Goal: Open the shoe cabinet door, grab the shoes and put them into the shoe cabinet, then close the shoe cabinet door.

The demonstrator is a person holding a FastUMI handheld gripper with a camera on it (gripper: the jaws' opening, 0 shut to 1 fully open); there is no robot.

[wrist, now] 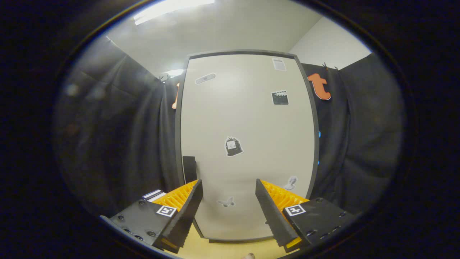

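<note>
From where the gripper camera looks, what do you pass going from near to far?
The gripper with its fingers apart and nothing between them, then the butterfly sticker, the closed cabinet door, and the black handle at its left edge.

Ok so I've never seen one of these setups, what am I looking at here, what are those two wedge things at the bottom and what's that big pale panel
The camera rides on a handheld gripper and looks forward along its two fingers, the wedges you see. They stand apart, open, holding nothing. Straight ahead is the shoe cabinet door, shut, pale with a dark frame and several small stickers. A dark handle sits at its edge, just above the left finger. Black cloth booth walls hang on both sides. Below is a light floor.
</note>
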